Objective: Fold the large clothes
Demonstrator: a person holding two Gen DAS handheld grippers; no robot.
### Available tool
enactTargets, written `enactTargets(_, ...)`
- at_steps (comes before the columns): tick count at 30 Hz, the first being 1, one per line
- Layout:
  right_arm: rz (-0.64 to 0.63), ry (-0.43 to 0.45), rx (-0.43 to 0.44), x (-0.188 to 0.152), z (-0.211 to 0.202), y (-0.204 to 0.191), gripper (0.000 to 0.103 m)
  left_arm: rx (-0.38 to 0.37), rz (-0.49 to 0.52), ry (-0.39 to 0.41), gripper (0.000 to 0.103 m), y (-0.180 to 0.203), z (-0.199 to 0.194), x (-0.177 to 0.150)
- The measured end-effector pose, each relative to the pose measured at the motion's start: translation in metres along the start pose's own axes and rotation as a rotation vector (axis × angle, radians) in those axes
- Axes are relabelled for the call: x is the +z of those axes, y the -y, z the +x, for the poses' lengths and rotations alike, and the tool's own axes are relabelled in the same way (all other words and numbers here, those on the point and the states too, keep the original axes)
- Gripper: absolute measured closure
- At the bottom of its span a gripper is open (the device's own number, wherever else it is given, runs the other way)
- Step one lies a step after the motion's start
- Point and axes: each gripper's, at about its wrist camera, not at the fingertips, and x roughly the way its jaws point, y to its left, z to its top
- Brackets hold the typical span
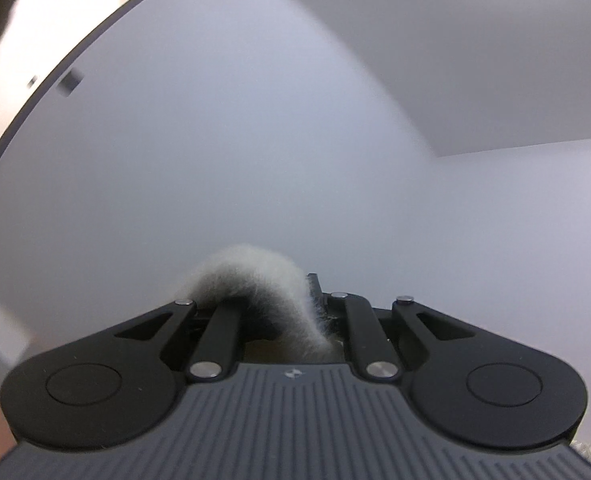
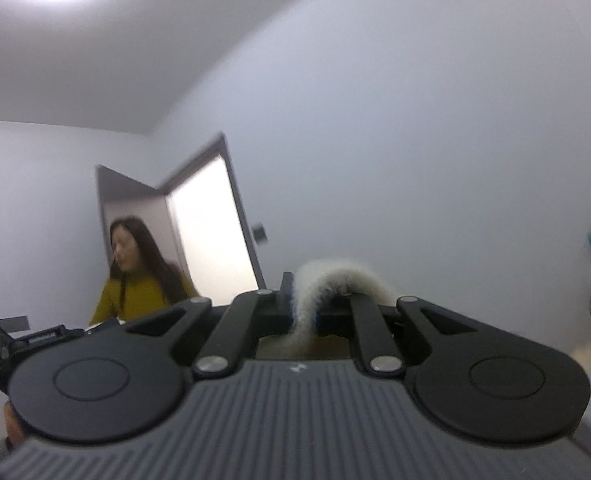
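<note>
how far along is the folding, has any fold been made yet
Done: both tongs have a grip. The left tongs are shut on a tuft of fluffy white cloth, and the right tongs pinch the same kind of cloth. In hand: the cloth is held up facing walls and ceiling. Left: no fold shows; the rest of the cloth is hidden.

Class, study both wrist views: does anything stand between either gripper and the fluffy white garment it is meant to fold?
Nothing visible does. The left gripper is shut on a fold of the fluffy white garment, and the right gripper is shut on another fold. The surface where it must go is out of view.
</note>
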Motion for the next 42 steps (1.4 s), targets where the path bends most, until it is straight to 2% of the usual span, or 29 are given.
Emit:
enactTargets(3, -0.022, 0.048, 0.03, 0.035, 0.004, -0.013, 0.092, -0.023, 0.01, 0.034, 0.09, 0.014, 0.006, 0.025)
enactTargets(6, -0.052, 0.074, 0.024, 0.055, 0.021, -0.017, 0.091, 0.005, 0.052, 0.042, 0.089, 0.017, 0.022, 0.03)
enactTargets(8, -0.062, 0.054, -0.006, 0.054, 0.04, -0.012, 0.091, 0.045, 0.079, 0.024, 0.089, 0.013, 0.037, 0.024)
enactTargets(10, -0.044, -0.005, -0.047, 0.039, 0.067, 0.003, 0.091, 0.107, 0.092, -0.013, 0.089, -0.005, 0.058, 0.006)
enactTargets(13, -0.056, -0.1, -0.115, -0.003, 0.102, 0.027, 0.091, 0.208, 0.113, -0.091, 0.089, -0.041, 0.087, -0.034)
enactTargets(17, -0.058, -0.243, -0.182, -0.081, 0.142, 0.065, 0.091, 0.313, 0.127, -0.197, 0.089, -0.106, 0.119, -0.1)
enactTargets(21, -0.05, -0.364, -0.233, -0.162, 0.183, 0.104, 0.091, 0.407, 0.102, -0.304, 0.089, -0.179, 0.147, -0.168)
enactTargets(23, -0.045, -0.414, -0.263, -0.204, 0.203, 0.124, 0.091, 0.441, 0.068, -0.348, 0.089, -0.228, 0.148, -0.203)
enactTargets(26, -0.013, -0.466, -0.297, -0.258, 0.231, 0.155, 0.091, 0.482, 0.045, -0.395, 0.089, -0.274, 0.154, -0.242)
enactTargets(30, -0.006, -0.487, -0.34, -0.317, 0.261, 0.187, 0.09, 0.522, 0.041, -0.432, 0.088, -0.342, 0.174, -0.297)
enactTargets(34, 0.044, -0.547, -0.395, -0.368, 0.284, 0.219, 0.088, 0.559, 0.049, -0.503, 0.077, -0.384, 0.189, -0.327)
enactTargets(37, 0.098, -0.599, -0.44, -0.393, 0.292, 0.239, 0.085, 0.577, 0.006, -0.548, 0.068, -0.401, 0.19, -0.339)
enactTargets(39, 0.115, -0.634, -0.456, -0.401, 0.293, 0.245, 0.085, 0.573, -0.014, -0.568, 0.054, -0.397, 0.185, -0.335)
enactTargets(41, 0.129, -0.64, -0.451, -0.402, 0.289, 0.247, 0.083, 0.576, -0.014, -0.579, 0.047, -0.389, 0.179, -0.332)
enactTargets(42, 0.137, -0.639, -0.444, -0.402, 0.286, 0.249, 0.077, 0.576, -0.006, -0.583, 0.043, -0.375, 0.171, -0.327)
